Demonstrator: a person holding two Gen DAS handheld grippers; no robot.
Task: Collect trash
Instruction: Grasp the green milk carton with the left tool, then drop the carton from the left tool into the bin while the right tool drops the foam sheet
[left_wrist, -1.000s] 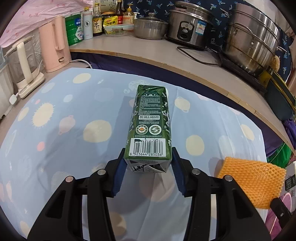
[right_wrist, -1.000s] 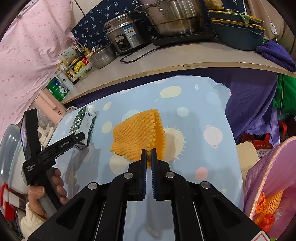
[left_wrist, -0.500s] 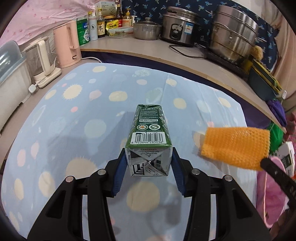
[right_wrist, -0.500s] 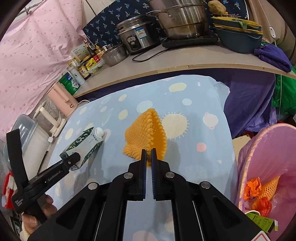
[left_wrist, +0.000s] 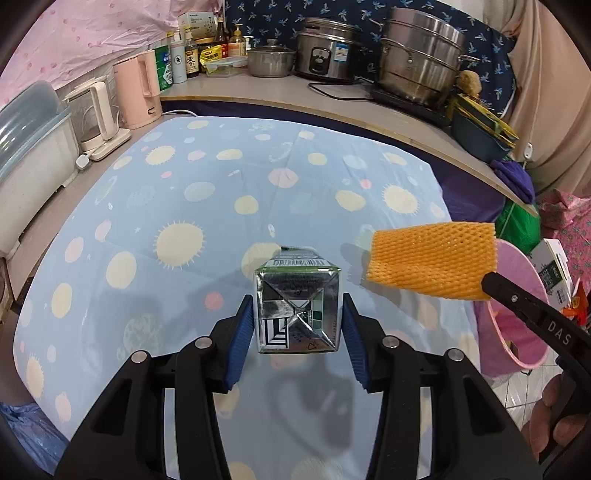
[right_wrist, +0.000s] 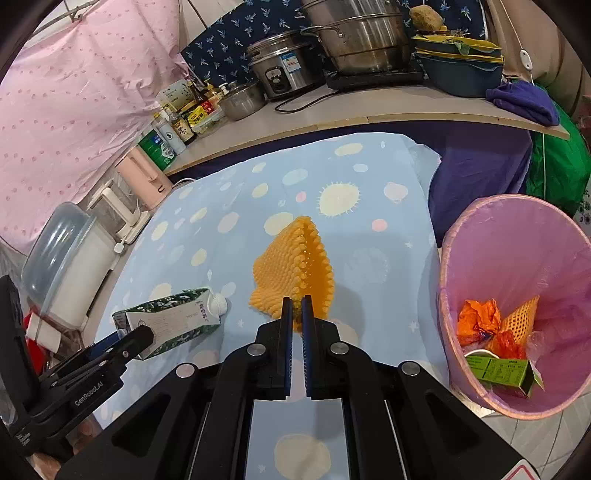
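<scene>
Left gripper (left_wrist: 297, 325): blue pads clamped on one green-and-white rectangular drink carton (left_wrist: 297, 306), held by its silver base above the table.
Right gripper (right_wrist: 296, 314): jaws together, pinching one orange foam-mesh fruit sleeve (right_wrist: 295, 266) at its near edge; the sleeve hangs clear of the cloth.
Blue tablecloth with pale spots and suns (left_wrist: 155, 206): one, beneath both items.
Pink round waste bin (right_wrist: 517, 221): one, just beside the table's right edge, right of the sleeve; inside lie orange wrappers, a second mesh piece and one green box.
</scene>
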